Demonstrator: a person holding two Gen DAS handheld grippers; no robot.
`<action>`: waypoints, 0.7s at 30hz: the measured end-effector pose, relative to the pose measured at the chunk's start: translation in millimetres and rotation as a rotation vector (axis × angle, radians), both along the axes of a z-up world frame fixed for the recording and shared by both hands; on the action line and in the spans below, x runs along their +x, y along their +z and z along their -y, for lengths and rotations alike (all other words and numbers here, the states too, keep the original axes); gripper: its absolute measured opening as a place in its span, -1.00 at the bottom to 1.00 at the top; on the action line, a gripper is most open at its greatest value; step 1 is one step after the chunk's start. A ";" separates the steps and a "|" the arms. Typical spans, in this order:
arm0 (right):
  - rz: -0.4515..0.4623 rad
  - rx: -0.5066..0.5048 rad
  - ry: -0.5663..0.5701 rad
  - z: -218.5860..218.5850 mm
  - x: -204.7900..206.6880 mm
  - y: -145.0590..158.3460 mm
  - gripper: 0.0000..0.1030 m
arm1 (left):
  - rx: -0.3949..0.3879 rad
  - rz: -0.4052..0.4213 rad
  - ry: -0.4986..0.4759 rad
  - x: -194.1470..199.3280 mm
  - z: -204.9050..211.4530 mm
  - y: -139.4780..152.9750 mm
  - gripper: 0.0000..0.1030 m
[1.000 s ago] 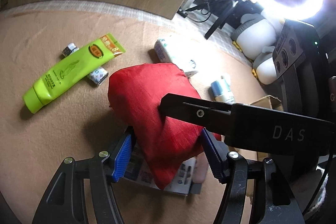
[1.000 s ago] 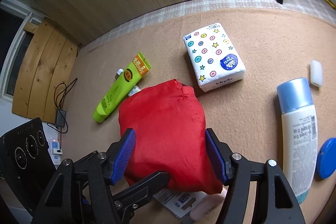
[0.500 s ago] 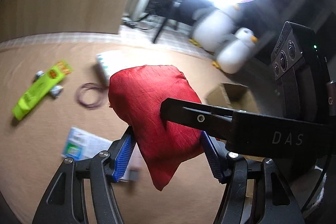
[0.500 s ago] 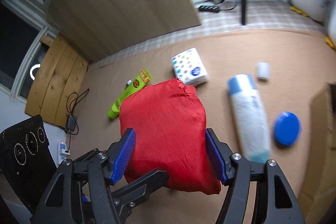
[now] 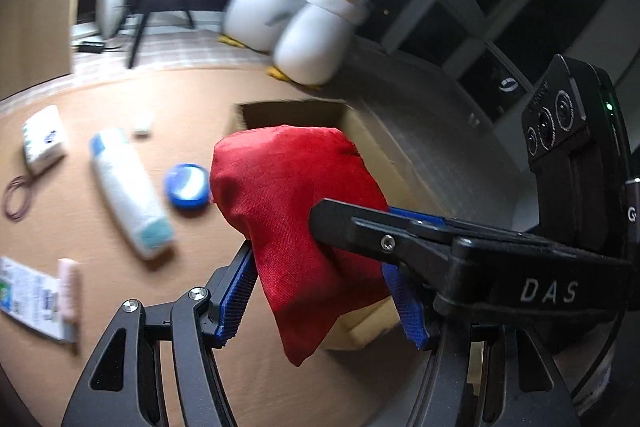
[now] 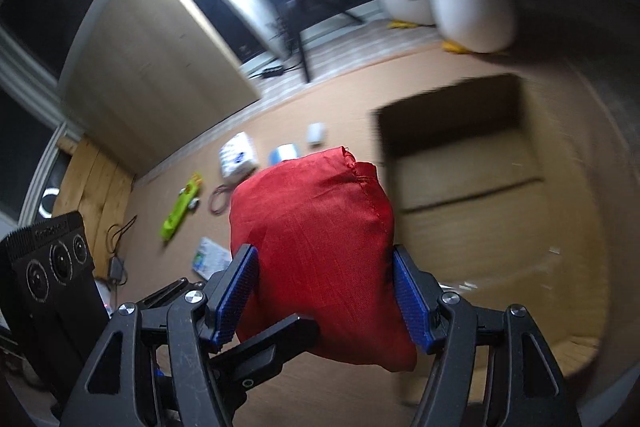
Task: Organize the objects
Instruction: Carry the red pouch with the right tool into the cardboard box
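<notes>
A stuffed red cloth bag hangs in the air, pinched from two sides. My left gripper is shut on its lower half, blue pads pressed into the cloth. My right gripper is shut on the same red bag, and one of its black fingers crosses the left wrist view. An open cardboard box lies just right of and beyond the bag; in the left wrist view the box sits right behind it.
On the tan mat to the left lie a white bottle, a blue lid, a tissue pack, a hair tie, a leaflet pack and a green tube. Plush penguins stand behind the box.
Both grippers have lifted the red bag off the mat and carried it right, away from the green tube and leaflet pack, up to the cardboard box. Their grip is unchanged.
</notes>
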State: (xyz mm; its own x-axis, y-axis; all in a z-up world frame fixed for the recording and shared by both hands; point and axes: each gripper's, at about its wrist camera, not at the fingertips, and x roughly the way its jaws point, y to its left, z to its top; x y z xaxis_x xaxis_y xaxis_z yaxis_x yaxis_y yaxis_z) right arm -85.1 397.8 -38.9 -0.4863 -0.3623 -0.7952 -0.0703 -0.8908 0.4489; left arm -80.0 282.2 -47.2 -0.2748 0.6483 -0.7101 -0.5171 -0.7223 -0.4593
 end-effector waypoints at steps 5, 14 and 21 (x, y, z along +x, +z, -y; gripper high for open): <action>0.014 0.007 -0.076 -40.9 21.2 -7.8 0.23 | -0.015 0.009 -0.062 7.5 -43.6 -7.9 0.30; 0.029 0.014 -0.144 -82.1 34.1 -16.9 0.23 | -0.052 0.009 -0.105 14.8 -73.0 -15.1 0.29; 0.017 0.056 -0.156 -89.2 40.1 -12.1 0.24 | -0.078 -0.007 -0.096 17.0 -72.5 -14.0 0.32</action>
State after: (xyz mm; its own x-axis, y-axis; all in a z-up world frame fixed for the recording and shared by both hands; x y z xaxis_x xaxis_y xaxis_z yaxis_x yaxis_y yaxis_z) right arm -45.0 487.0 -51.1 -0.5194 -0.2379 -0.8207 -0.2171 -0.8922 0.3961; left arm -63.0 354.7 -61.2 -0.2193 0.6148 -0.7576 -0.5885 -0.7027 -0.3998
